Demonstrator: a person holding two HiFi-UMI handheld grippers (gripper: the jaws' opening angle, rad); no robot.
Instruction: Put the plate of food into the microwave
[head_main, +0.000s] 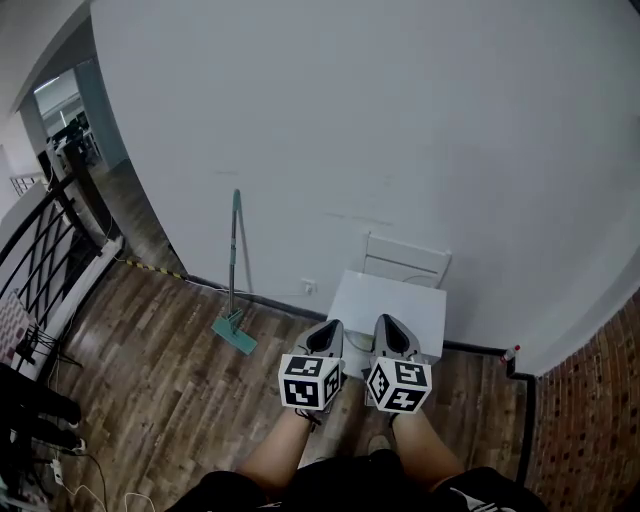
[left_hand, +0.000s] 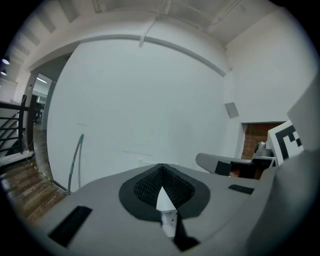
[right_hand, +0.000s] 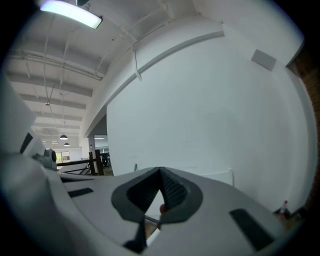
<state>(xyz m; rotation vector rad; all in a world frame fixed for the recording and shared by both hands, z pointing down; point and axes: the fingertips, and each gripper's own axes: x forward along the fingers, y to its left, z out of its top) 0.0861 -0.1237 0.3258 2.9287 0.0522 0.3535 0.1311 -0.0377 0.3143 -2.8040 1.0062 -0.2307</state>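
Note:
No plate of food and no microwave shows in any view. In the head view my left gripper (head_main: 327, 332) and right gripper (head_main: 389, 326) are held side by side at waist height. Both point at a small white table (head_main: 395, 300) against the white wall. Each has its jaws shut tip to tip, with nothing held. The left gripper view shows the closed tips (left_hand: 161, 167) aimed at the bare wall, with the right gripper's grey fingers (left_hand: 222, 162) beside them. The right gripper's tips (right_hand: 160, 171) also meet in front of the wall.
A white chair (head_main: 405, 262) stands behind the table. A teal mop (head_main: 235, 300) leans on the wall to the left. A black railing (head_main: 40, 260) runs along the far left, a brick wall (head_main: 600, 420) along the right. The floor is wooden planks (head_main: 160, 380).

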